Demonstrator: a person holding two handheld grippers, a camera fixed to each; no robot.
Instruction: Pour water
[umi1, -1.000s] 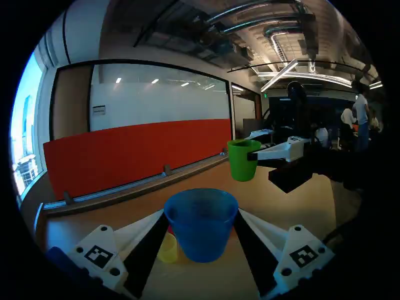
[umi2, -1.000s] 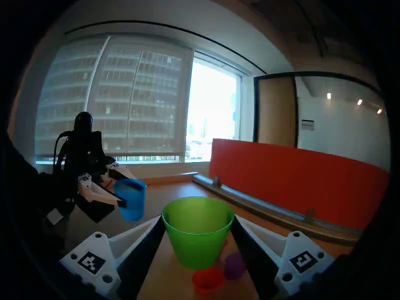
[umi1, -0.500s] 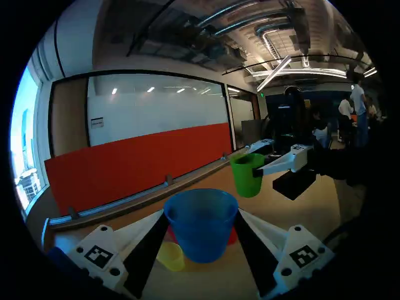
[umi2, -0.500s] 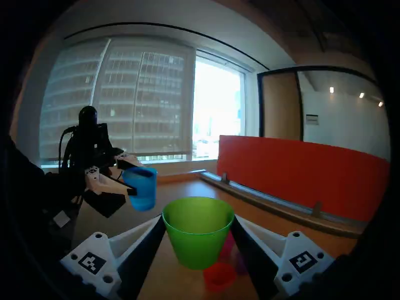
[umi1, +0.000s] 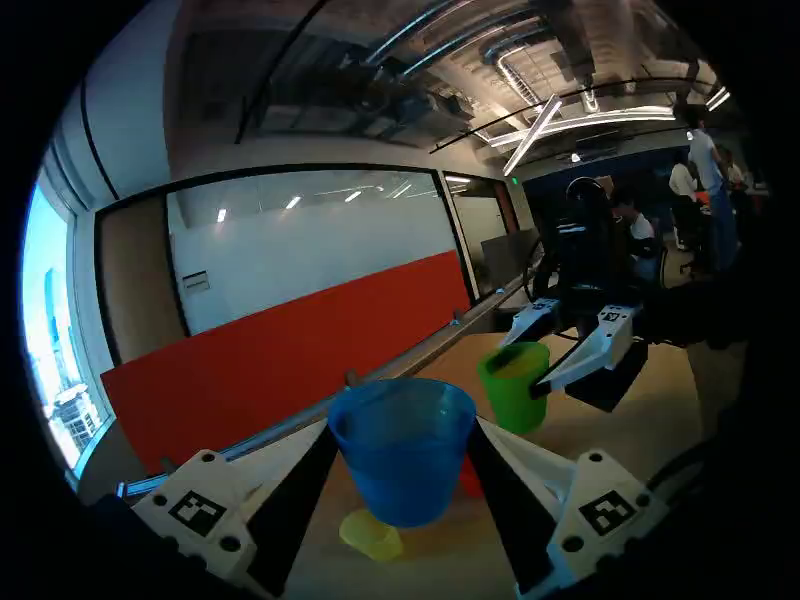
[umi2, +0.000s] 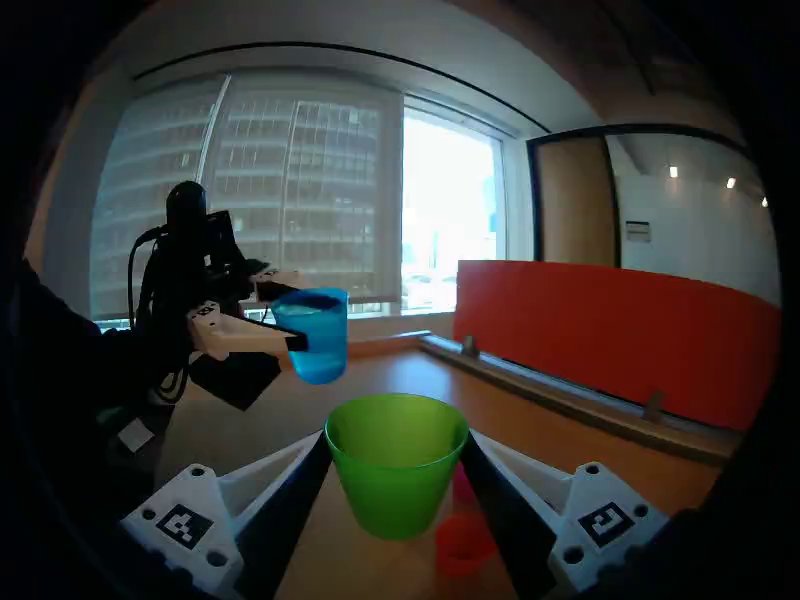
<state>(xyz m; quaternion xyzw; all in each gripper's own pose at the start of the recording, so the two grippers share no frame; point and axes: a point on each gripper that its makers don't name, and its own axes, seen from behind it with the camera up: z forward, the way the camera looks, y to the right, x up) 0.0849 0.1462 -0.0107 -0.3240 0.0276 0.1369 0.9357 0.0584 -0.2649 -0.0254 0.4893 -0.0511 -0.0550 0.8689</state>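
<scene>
Translucent plastic blue cup (umi1: 402, 450), matt wooden table (umi2: 520, 420)

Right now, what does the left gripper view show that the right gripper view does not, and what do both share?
Left gripper view: a small yellow cup on the table, ceiling lights, and people standing far back.

Right gripper view: the wide, shaded window panes, seen face-on.

Shared: the blue cup in the left gripper, the green cup in the right gripper, the red partition, the wooden table, a small red cup on it, and a bright strip of window.
</scene>
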